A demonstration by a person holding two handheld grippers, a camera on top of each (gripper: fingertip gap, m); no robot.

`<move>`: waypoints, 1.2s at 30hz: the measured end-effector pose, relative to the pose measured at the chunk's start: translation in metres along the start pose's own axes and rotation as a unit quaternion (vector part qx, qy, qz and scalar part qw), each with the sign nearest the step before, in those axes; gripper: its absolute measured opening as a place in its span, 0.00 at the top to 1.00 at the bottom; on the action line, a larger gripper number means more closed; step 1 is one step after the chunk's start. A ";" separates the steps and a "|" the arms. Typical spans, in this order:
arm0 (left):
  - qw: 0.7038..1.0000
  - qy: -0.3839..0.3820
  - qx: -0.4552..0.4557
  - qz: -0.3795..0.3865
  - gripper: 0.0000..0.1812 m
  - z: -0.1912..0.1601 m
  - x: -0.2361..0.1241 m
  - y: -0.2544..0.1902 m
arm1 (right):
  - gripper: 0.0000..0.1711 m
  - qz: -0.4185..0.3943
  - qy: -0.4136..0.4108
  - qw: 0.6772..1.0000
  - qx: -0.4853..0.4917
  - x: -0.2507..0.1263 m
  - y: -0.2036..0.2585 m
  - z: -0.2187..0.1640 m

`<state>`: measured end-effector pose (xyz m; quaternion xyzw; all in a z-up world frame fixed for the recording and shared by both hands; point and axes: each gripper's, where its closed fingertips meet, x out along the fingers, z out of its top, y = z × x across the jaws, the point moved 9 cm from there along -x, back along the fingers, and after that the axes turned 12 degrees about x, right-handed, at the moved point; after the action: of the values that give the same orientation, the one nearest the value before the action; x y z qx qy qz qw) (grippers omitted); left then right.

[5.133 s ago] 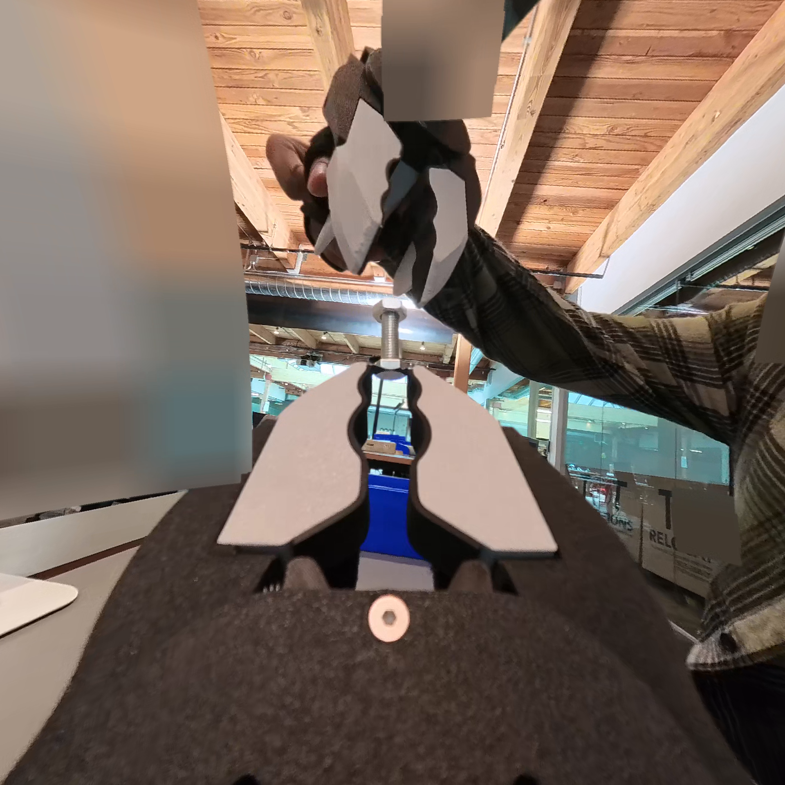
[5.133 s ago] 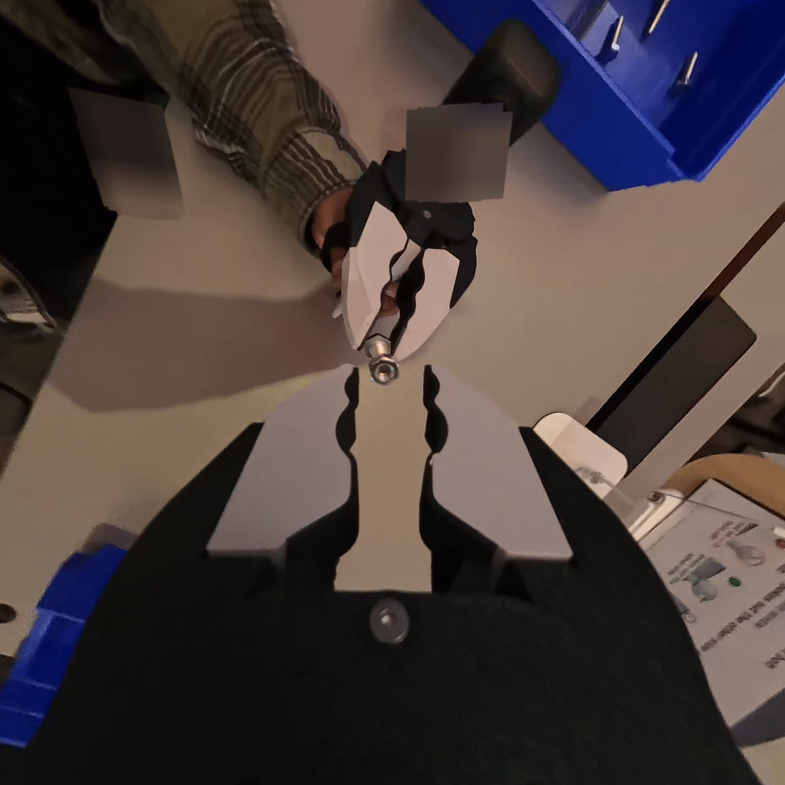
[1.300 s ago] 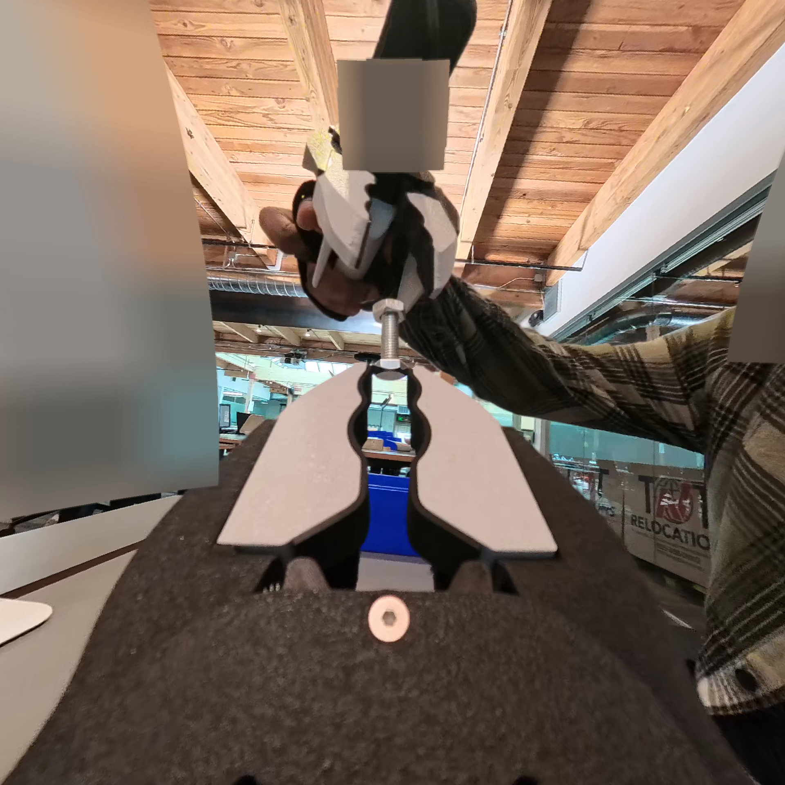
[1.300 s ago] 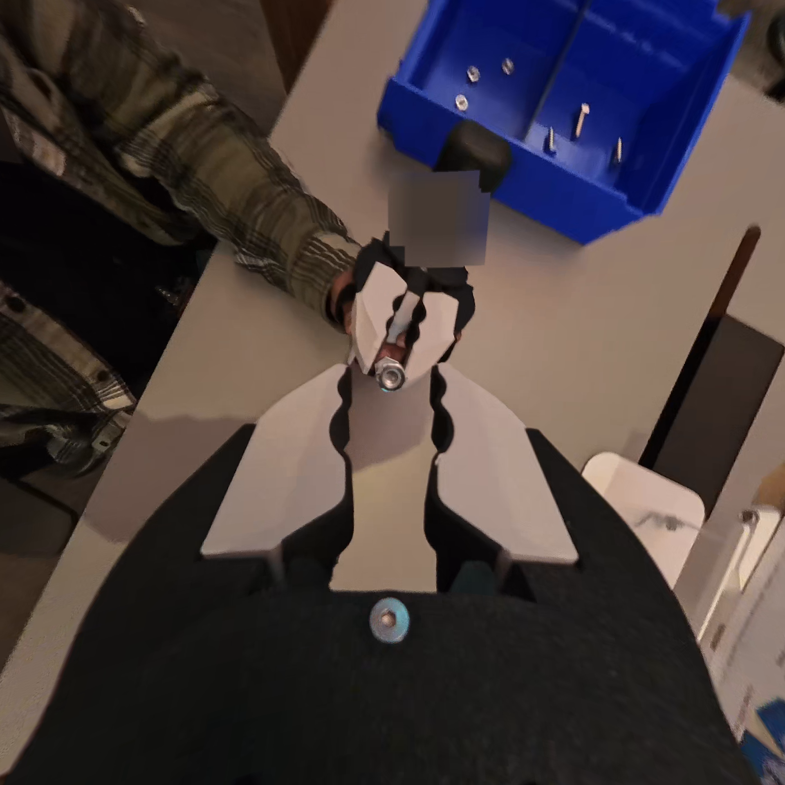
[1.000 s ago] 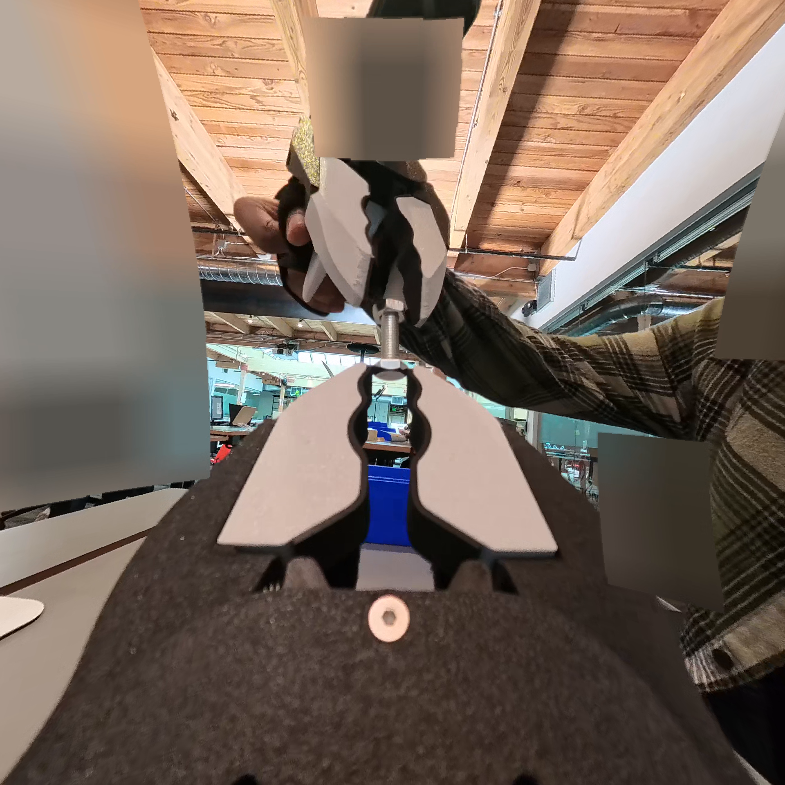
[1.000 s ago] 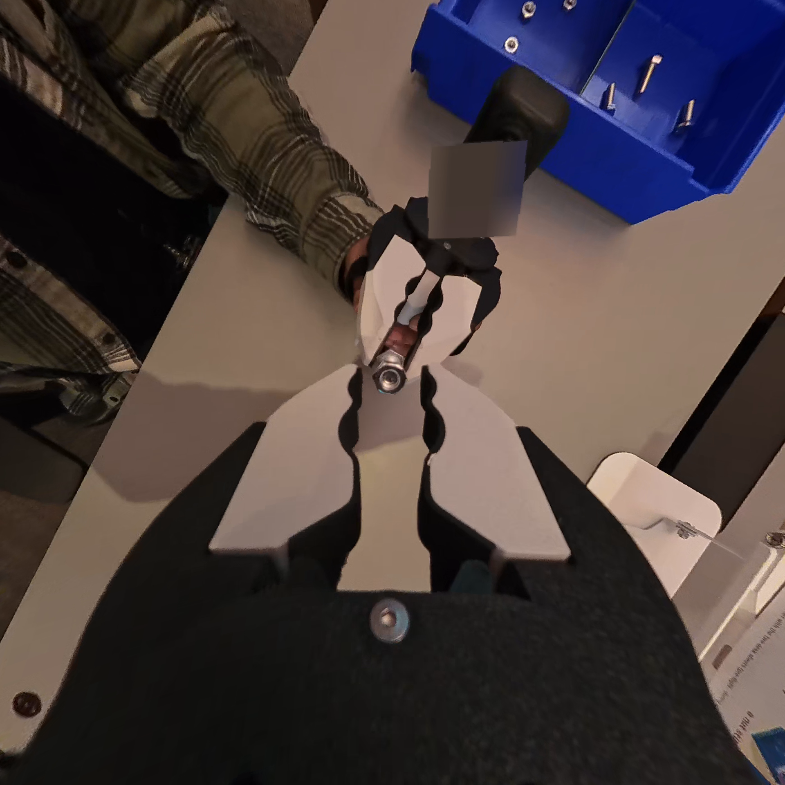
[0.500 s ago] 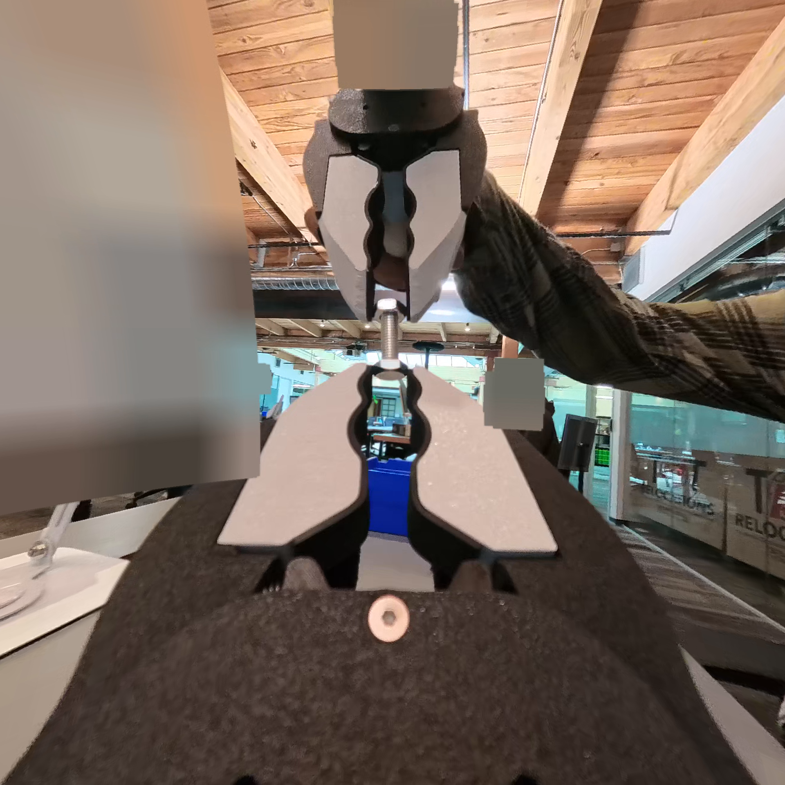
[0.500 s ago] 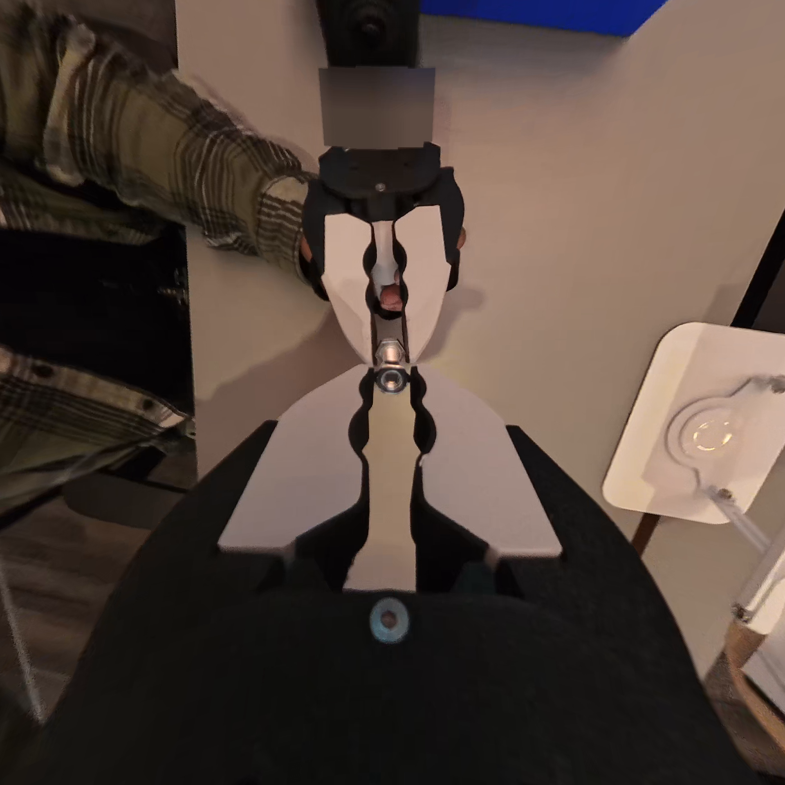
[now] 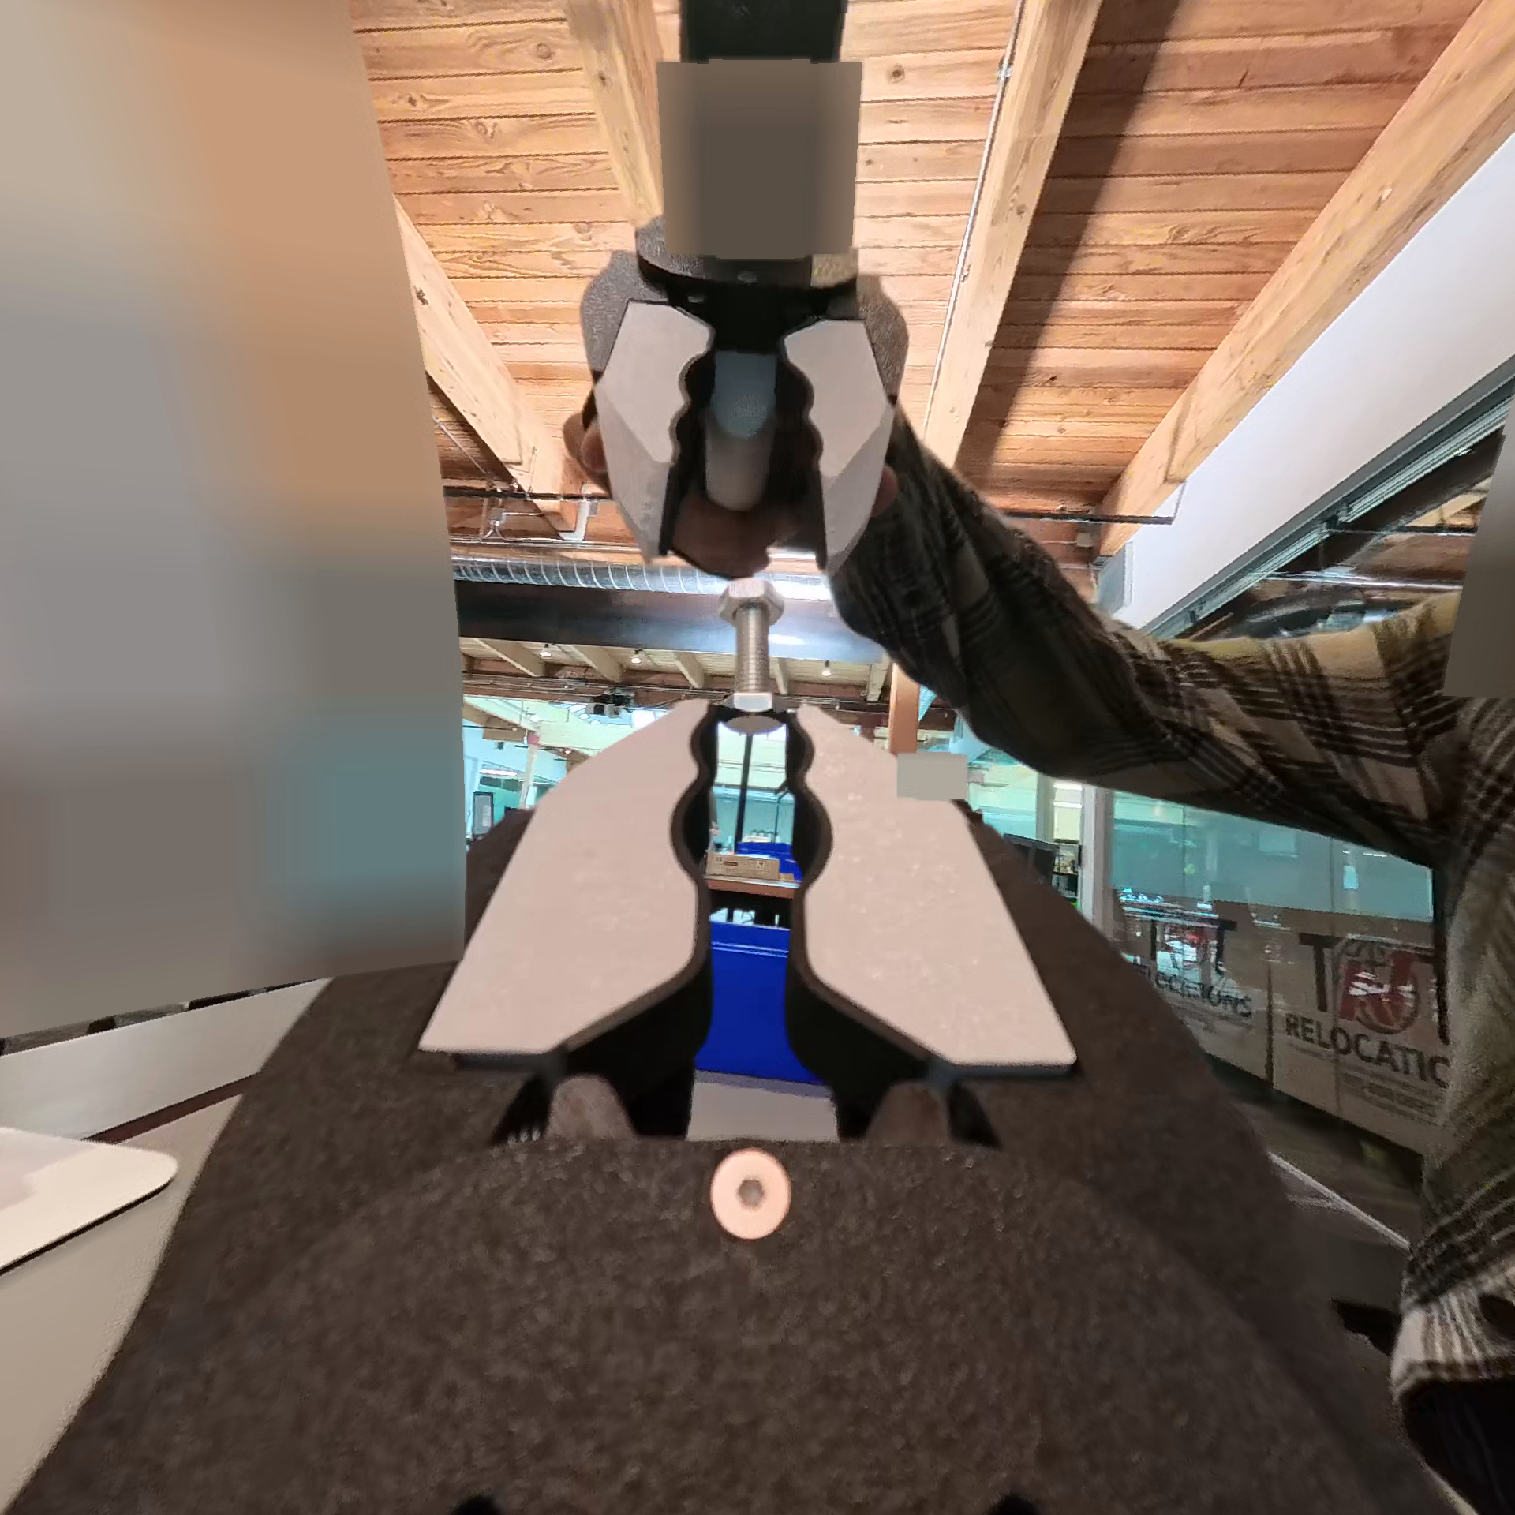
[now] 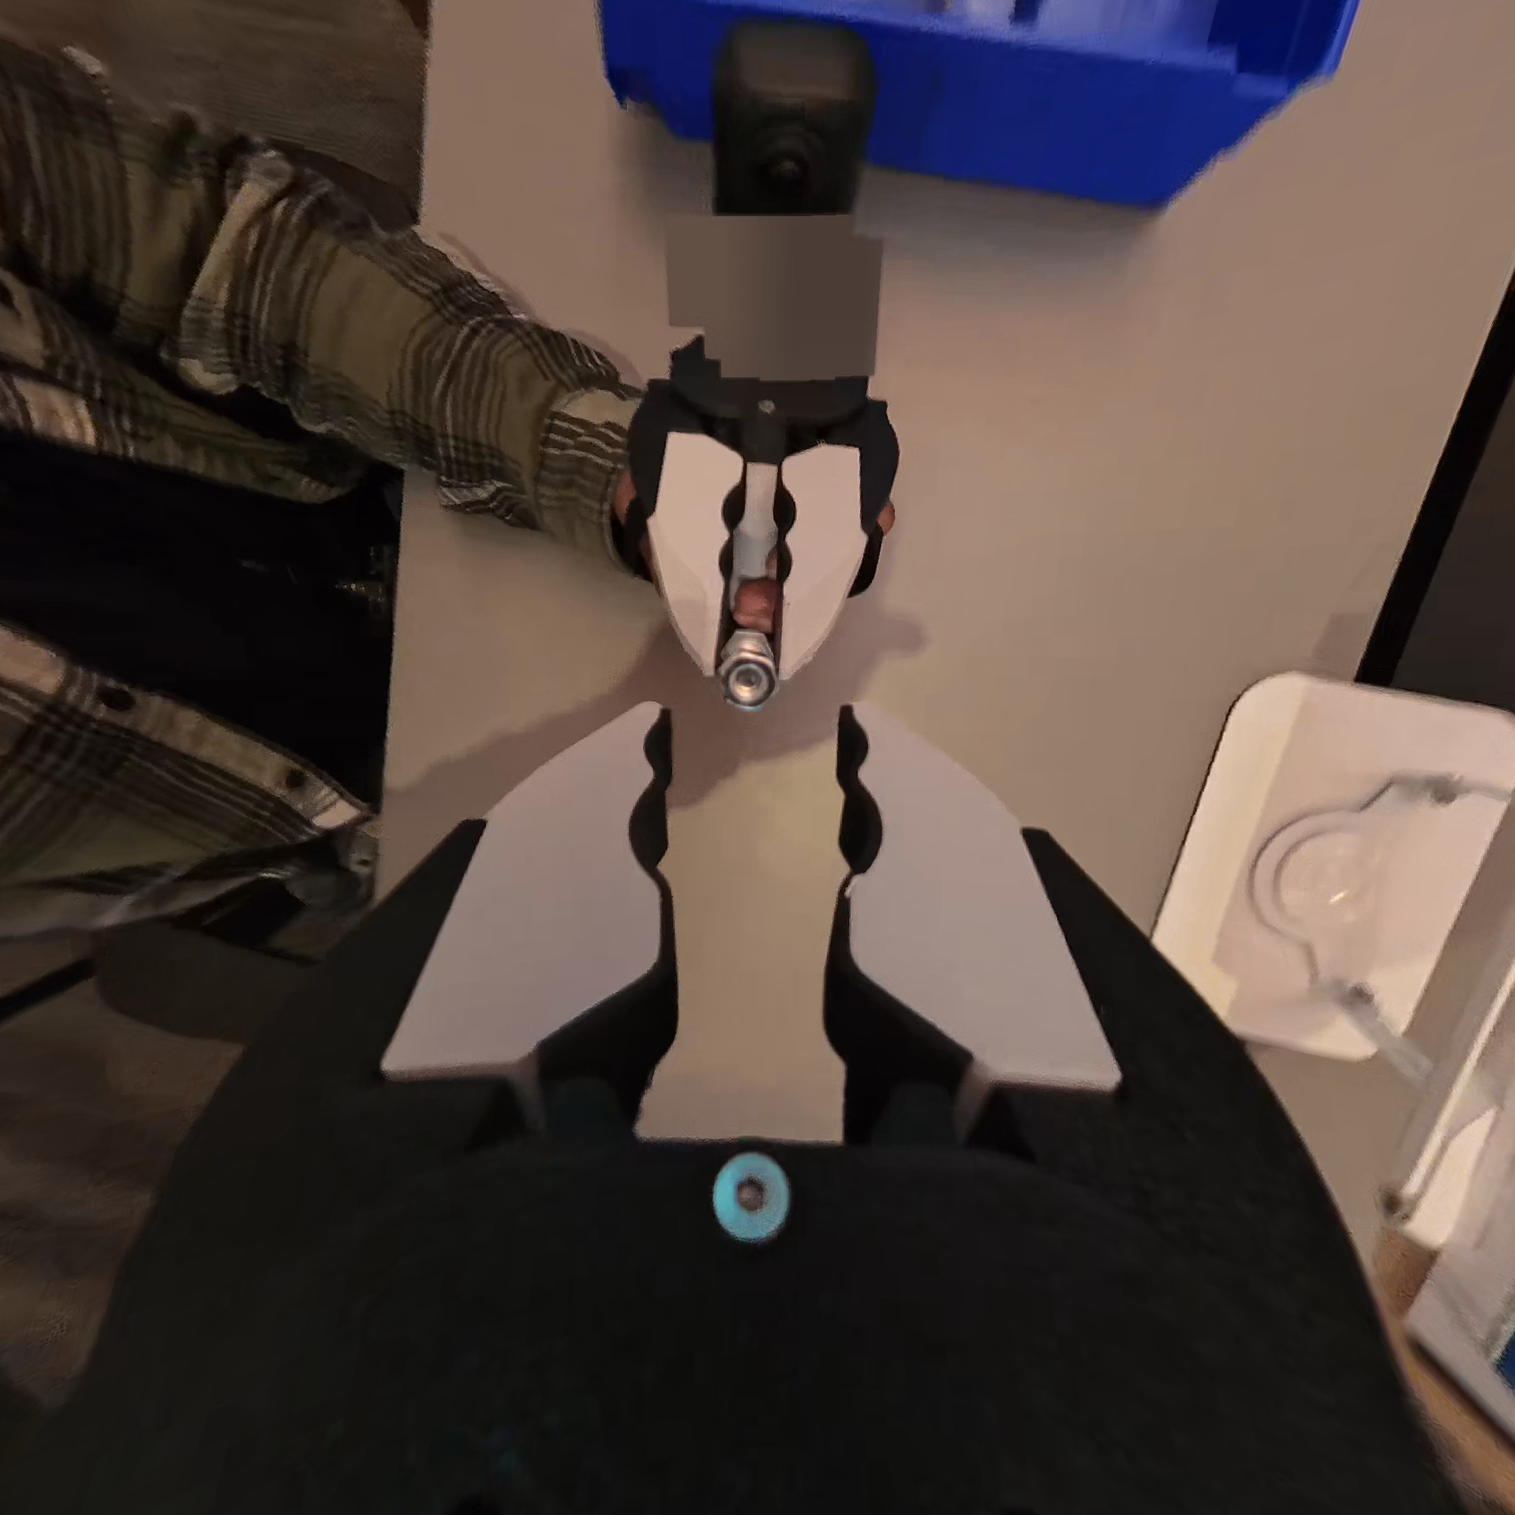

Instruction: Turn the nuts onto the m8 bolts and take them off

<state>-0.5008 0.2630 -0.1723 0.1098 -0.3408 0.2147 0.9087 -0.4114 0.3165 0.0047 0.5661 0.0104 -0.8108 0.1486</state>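
Note:
My left gripper (image 9: 750, 721) is shut on the head end of a silver M8 bolt (image 9: 751, 656), which points straight out from its tips. A hex nut (image 9: 752, 608) sits on the bolt's free end. My right gripper (image 9: 742, 557) hangs just beyond the nut, open and empty, not touching it. In the right wrist view my right gripper (image 10: 750, 713) stands open with the nut (image 10: 746, 676) and bolt end-on just past its tips. The left gripper (image 10: 748, 656) holds them there above the grey table (image 10: 1066, 410).
A blue bin (image 10: 1025, 123) stands at the table's far edge and shows between my left fingers (image 9: 742, 984). A white tray (image 10: 1213, 861) with a clear plastic part lies at the right. The person's plaid sleeves (image 10: 328, 344) reach in from the left. The left gripper's tips are roughly 4 centimetres from the right gripper's.
My right gripper was shut around the nut and twisting. It has opened and drawn back a little from the nut. The left gripper still holds the bolt.

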 end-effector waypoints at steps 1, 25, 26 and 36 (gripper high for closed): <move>1.000 -0.001 -0.002 -0.007 0.92 0.000 0.000 0.000 | 0.77 0.006 -0.021 0.999 -0.034 -0.003 0.000 -0.003; 0.998 -0.008 -0.036 -0.041 0.92 -0.004 0.002 0.000 | 0.92 0.099 -0.130 0.977 -0.138 0.024 -0.011 -0.023; 0.999 -0.005 -0.031 -0.033 0.92 -0.004 0.001 0.001 | 0.92 0.089 -0.121 0.981 -0.126 0.023 -0.012 -0.022; 0.998 0.029 0.035 0.041 0.92 -0.001 -0.003 0.001 | 0.92 0.005 -0.066 0.998 0.007 0.023 -0.009 -0.014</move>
<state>-0.5027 0.2634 -0.1747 0.1212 -0.3103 0.2666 0.9044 -0.4080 0.3223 -0.0232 0.5121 -0.0079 -0.8459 0.1488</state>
